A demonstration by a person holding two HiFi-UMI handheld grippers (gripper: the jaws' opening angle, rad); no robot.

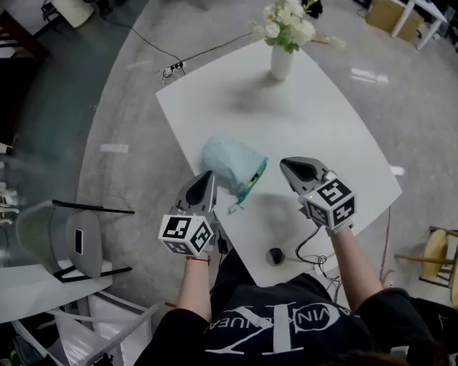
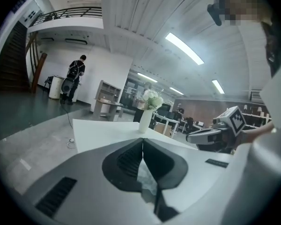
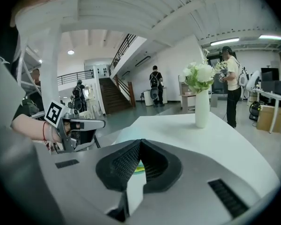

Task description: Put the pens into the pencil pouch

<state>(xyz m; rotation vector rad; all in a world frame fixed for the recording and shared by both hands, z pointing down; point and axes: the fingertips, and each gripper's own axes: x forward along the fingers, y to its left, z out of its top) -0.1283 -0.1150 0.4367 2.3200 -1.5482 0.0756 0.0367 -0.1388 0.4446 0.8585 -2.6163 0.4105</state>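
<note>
Teal pouch (image 1: 230,165) on table (image 1: 313,128) | vase (image 1: 281,61) beyond | left fingers (image 2: 124,162) closed | right fingers (image 3: 122,165) closed

The white square table (image 1: 328,128) is bare across its middle and out to the right corner. A white vase of white flowers (image 1: 282,61) blocks the far corner. A fluffy pale-blue pouch (image 1: 229,161) crowds the near-left edge, and a small black round object (image 1: 275,256) with a cable sits at the near corner.
</note>
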